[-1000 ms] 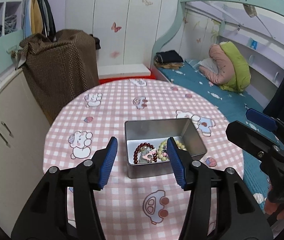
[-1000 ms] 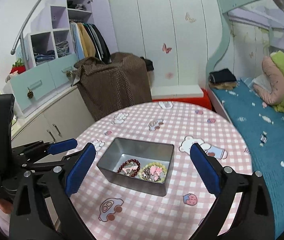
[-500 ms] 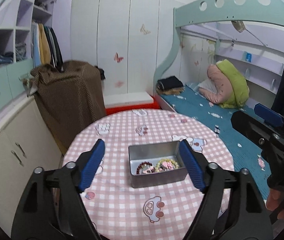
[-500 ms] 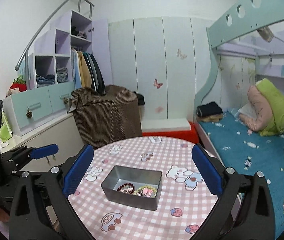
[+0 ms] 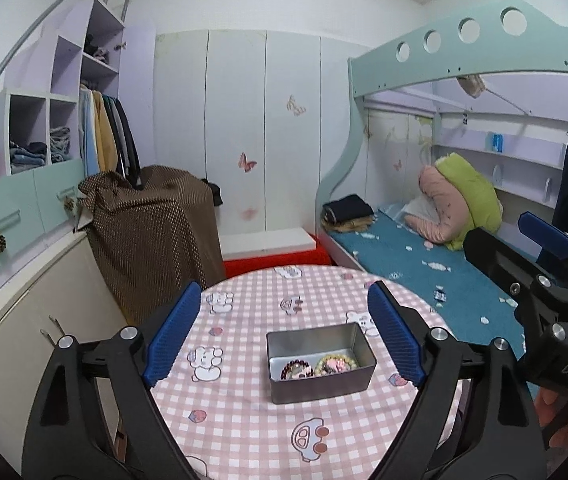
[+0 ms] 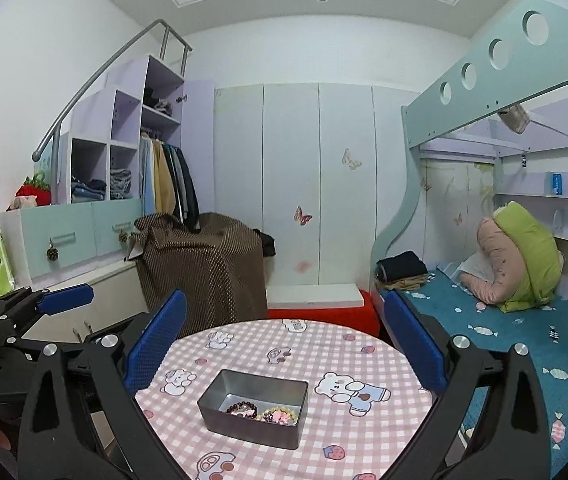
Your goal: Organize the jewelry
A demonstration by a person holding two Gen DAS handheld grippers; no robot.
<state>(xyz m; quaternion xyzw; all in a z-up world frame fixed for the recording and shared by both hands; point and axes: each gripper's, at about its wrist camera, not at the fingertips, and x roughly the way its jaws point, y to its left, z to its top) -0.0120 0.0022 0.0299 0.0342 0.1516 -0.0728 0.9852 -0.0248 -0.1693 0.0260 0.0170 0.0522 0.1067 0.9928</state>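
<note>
An open grey metal tin (image 5: pixel 319 386) (image 6: pixel 244 420) stands on a round table (image 5: pixel 244 412) (image 6: pixel 367 432) covered in pink checked cloth. Inside the tin lie a dark red bead bracelet (image 5: pixel 292 370) (image 6: pixel 240 407) and a pale bead bracelet (image 5: pixel 337 363) (image 6: pixel 282 416) with small pink charms. My left gripper (image 5: pixel 284 286) hovers above and short of the tin; its jaws are opening and hold nothing. My right gripper (image 6: pixel 284 296) hangs open and empty, also well back from the tin. One blue pad of the other gripper shows at the edge of each view (image 5: pixel 545 236) (image 6: pixel 66 298).
A bunk bed (image 5: pixel 403 264) with pillows runs along the right of the table. A brown cloth-covered piece (image 5: pixel 152 236) and low cabinets (image 5: pixel 16 344) stand to the left. A red and white step (image 5: pixel 272 242) lies beyond the table. A hand (image 5: pixel 551 412) shows at lower right.
Both grippers have risen and drawn back from the tin, which now looks smaller and lower. The left jaws have spread much wider. The bracelets stay in the tin.
</note>
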